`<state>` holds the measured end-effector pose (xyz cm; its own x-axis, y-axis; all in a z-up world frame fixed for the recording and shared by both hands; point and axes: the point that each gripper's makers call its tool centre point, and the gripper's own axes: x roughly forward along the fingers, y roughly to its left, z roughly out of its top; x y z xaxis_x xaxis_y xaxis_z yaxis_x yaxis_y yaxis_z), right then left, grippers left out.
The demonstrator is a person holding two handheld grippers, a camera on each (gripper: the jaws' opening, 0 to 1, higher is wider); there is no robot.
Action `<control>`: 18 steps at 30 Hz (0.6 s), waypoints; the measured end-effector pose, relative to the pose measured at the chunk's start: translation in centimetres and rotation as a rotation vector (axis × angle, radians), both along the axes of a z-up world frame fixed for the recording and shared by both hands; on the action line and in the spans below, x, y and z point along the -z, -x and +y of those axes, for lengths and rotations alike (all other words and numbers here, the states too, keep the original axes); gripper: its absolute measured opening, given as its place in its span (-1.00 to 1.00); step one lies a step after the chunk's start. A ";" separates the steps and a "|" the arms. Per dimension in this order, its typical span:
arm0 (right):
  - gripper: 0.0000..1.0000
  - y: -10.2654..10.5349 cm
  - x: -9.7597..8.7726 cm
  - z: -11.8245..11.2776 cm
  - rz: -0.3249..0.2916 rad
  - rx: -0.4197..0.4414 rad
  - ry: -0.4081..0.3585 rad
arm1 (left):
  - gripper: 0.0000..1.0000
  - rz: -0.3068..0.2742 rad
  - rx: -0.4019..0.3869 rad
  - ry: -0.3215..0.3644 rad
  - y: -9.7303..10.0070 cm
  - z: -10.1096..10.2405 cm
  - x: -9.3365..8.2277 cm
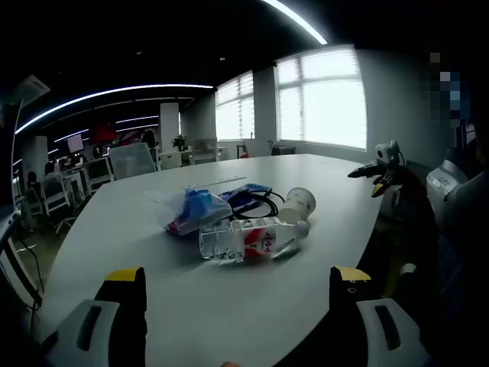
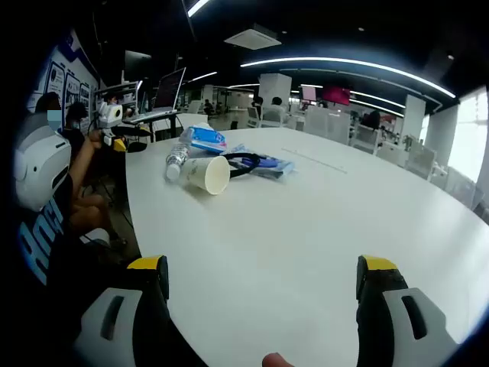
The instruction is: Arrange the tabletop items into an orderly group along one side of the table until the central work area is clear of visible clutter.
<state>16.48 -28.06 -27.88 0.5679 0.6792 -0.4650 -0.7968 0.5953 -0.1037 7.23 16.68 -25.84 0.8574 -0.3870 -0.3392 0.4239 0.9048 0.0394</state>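
Light: blown-out windows [image 1: 321, 99], ceiling strips [image 2: 344, 65]
Room: dim
Counter [image 2: 321, 229]: soft sheen
Edges: fisheye-bent, dark

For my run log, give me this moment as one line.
left gripper: open, empty | right gripper: open, empty | bottle, paper cup, blue pack, cable: clustered on table

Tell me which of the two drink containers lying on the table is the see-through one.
The plastic bottle with the red-and-white label. Its body is clear, while the paper cup lying on its side beside it is opaque and cream-coloured.
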 end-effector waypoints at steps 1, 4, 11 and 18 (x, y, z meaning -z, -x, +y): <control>1.00 0.0 0.0 0.0 0.000 0.000 -0.001 | 1.00 -0.001 -0.001 0.000 0.0 0.0 0.0; 1.00 0.0 0.1 0.1 0.004 -0.002 -0.009 | 1.00 -0.009 0.000 0.003 0.1 -0.2 -0.1; 1.00 -0.1 0.0 0.1 0.003 -0.003 -0.009 | 1.00 -0.007 -0.002 -0.002 0.2 -1.1 0.1; 1.00 0.0 0.1 0.0 0.006 -0.006 -0.005 | 0.98 -0.011 0.002 -0.002 0.2 -0.4 -0.2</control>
